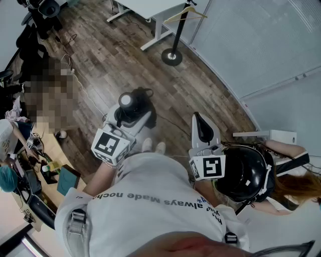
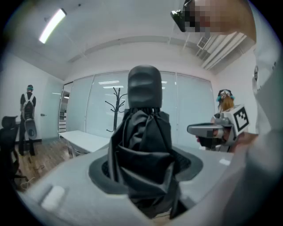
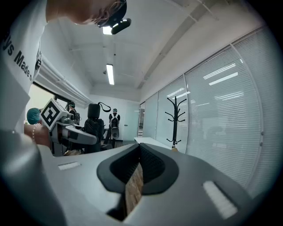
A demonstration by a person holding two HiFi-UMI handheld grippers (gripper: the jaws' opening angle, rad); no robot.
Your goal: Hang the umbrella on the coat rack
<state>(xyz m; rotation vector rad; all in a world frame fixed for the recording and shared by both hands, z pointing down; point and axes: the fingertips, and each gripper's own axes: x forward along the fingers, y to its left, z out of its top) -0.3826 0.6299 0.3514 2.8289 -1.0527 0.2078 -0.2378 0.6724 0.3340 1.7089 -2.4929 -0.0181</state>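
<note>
A folded black umbrella [image 1: 129, 103] stands upright between the jaws of my left gripper [image 1: 131, 114], which is shut on its bunched fabric. In the left gripper view the umbrella [image 2: 143, 141] fills the middle, with its rounded end on top. My right gripper [image 1: 200, 123] is held level beside it to the right, shut, with nothing between its jaws [image 3: 138, 165]. The black coat rack [image 1: 175, 35] stands ahead by the glass wall, a wooden hanger on it. It also shows far off as the coat rack [image 2: 117, 108] and the coat rack [image 3: 175, 119].
A white desk [image 1: 150, 12] stands beside the rack. A glass wall with blinds [image 1: 261, 45] runs along the right. A person in a black helmet [image 1: 243, 173] crouches close at my right. Other people and chairs [image 1: 35, 45] are at the left, with a cable on the wooden floor.
</note>
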